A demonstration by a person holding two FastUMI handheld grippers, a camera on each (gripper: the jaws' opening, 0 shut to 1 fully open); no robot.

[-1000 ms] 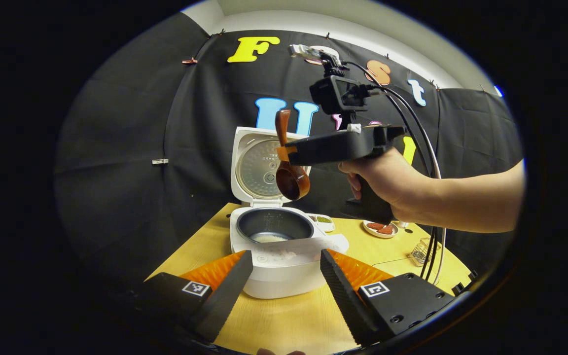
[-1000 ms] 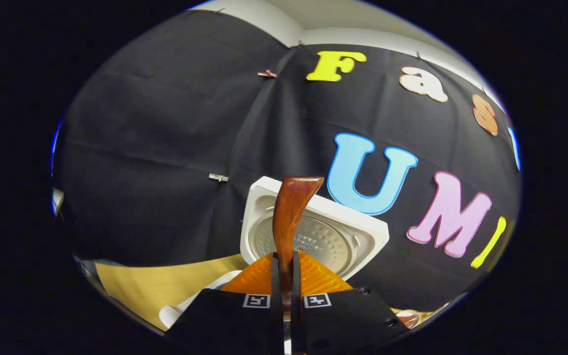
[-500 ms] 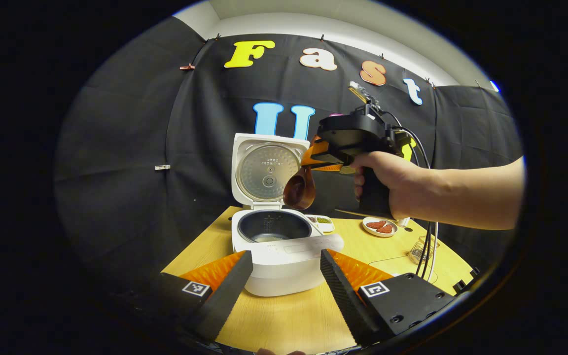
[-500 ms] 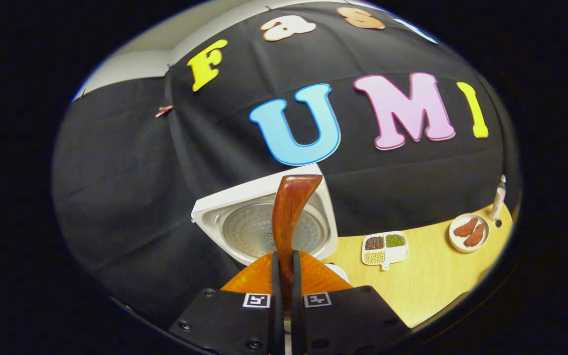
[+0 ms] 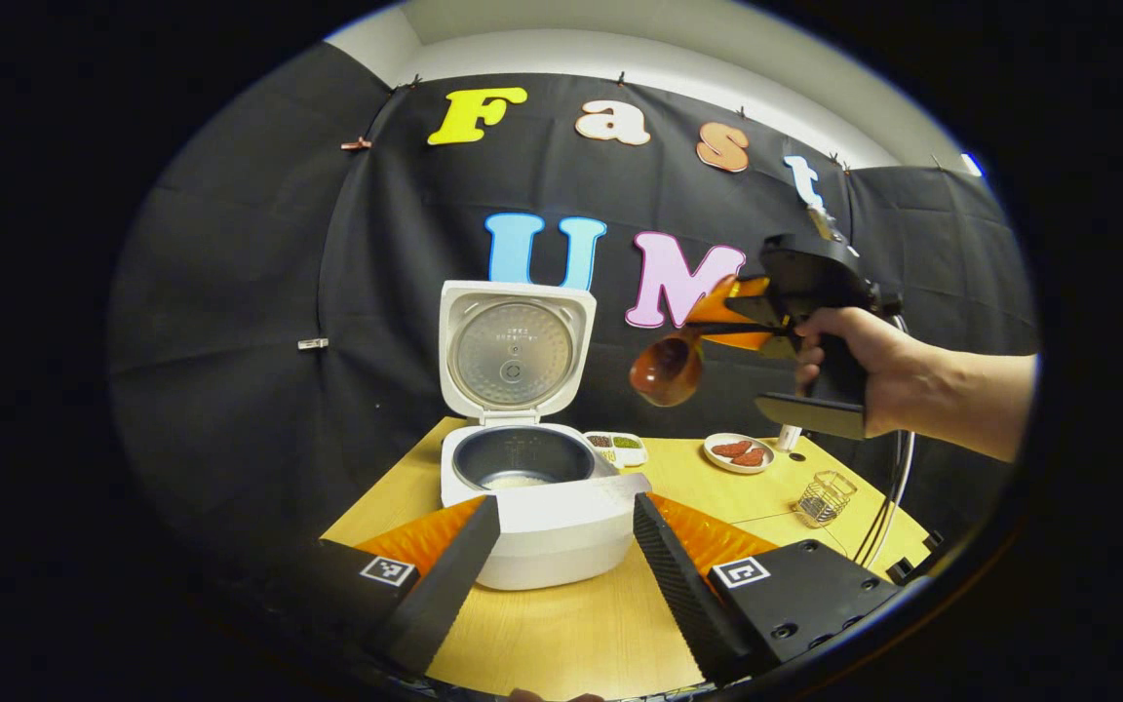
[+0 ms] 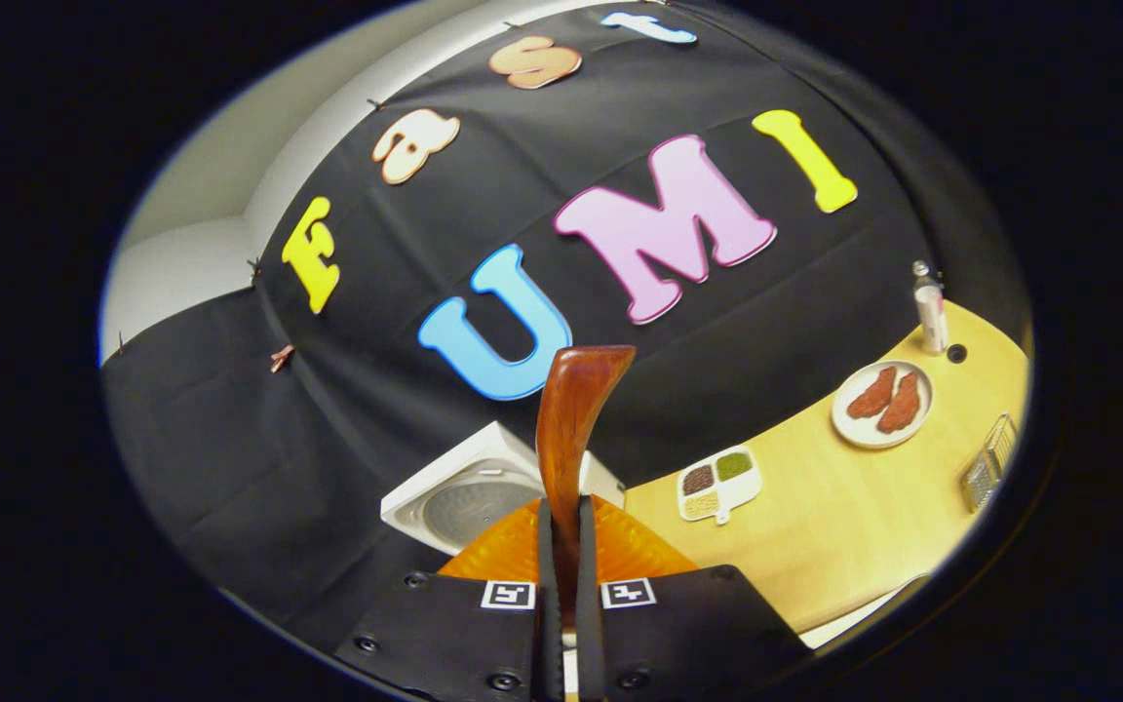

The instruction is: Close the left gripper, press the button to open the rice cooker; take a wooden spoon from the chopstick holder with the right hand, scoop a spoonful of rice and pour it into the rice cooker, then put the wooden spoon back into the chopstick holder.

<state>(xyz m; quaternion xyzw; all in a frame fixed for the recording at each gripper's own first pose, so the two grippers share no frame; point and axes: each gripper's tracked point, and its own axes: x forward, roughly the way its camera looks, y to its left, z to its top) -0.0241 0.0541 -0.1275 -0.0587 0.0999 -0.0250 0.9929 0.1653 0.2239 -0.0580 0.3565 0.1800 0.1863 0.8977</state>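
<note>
Aloft, wooden spoon (image 6: 569, 429) between right gripper (image 6: 562, 585) jaws.

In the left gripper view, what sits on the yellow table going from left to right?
Rice cooker with its lid up → small divided dish of beans → plate of reddish pieces → wire chopstick holder.
</note>
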